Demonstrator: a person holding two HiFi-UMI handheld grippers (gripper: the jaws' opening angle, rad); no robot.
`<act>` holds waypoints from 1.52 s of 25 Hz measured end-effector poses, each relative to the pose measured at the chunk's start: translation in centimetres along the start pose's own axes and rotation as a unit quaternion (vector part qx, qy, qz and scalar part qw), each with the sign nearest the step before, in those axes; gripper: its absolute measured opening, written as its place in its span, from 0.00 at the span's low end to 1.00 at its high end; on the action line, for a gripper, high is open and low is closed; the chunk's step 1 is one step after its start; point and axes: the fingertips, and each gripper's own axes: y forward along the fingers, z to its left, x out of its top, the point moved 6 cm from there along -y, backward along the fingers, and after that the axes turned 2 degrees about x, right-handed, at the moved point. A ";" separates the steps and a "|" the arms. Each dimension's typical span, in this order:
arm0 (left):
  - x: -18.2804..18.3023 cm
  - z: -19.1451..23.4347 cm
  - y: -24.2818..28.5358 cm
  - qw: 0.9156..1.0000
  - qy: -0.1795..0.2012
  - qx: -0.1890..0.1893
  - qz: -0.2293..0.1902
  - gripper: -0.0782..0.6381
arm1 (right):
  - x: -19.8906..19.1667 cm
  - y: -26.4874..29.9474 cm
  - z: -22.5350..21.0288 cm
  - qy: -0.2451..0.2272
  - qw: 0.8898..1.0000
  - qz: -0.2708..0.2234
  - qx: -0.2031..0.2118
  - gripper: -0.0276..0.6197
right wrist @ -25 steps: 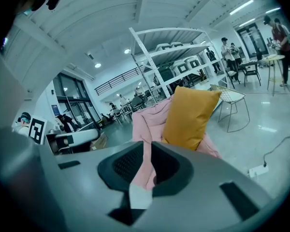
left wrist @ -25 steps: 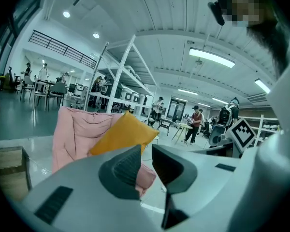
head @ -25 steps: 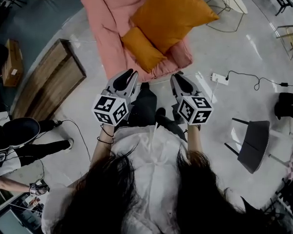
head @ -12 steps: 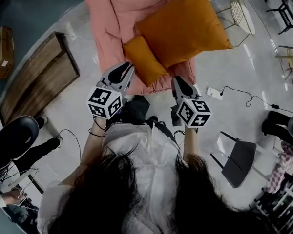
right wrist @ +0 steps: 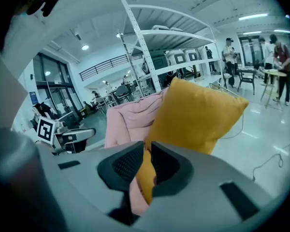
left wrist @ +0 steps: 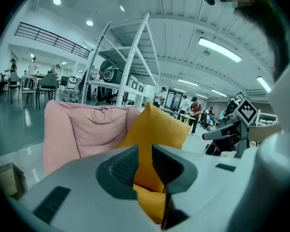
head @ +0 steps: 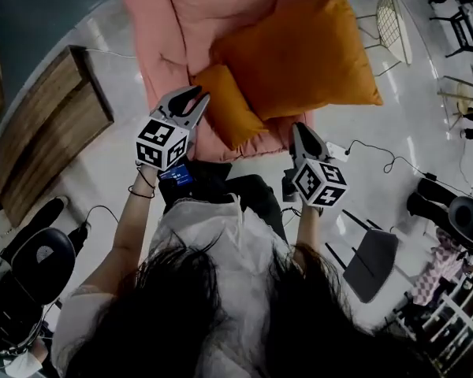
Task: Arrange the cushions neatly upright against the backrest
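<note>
Armchair: a pink padded armchair (head: 165,46) stands on the pale floor, its front edge just ahead of both tools.
Wooden platform: a low wooden platform (head: 43,132) sits on the floor to the armchair's left in the head view.
Large cushion: an orange large cushion (head: 299,61) rests tilted on the right of the seat, one corner jutting past the armchair's side.
Small cushion: an orange small cushion (head: 229,105) lies at the seat's front, touching the large cushion's lower edge.
Left gripper: the left gripper (head: 195,94) hovers just beside the small cushion, jaws slightly parted and holding nothing.
Right gripper: the right gripper (head: 301,128) is near the seat's front right corner, jaws clenched and holding nothing.
</note>
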 end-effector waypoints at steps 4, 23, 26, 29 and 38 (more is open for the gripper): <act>1.2 0.1 3.4 0.999 0.013 -0.029 0.005 0.22 | 0.3 0.5 -2.0 0.017 1.000 0.002 -0.022 0.14; 7.9 0.4 22.7 0.989 0.114 -0.088 0.040 0.41 | -0.3 4.0 -15.3 0.081 0.995 -0.048 0.020 0.14; 9.0 0.7 25.7 0.983 0.137 -0.099 0.071 0.47 | -1.3 5.3 -17.3 0.096 0.994 -0.031 0.029 0.34; 9.7 1.0 28.4 0.977 0.156 -0.105 0.105 0.50 | -2.2 6.3 -18.8 0.117 0.992 -0.023 0.048 0.42; 10.8 0.7 33.7 0.949 0.185 -0.165 0.193 0.58 | -3.1 8.7 -20.8 0.205 0.978 -0.019 0.040 0.46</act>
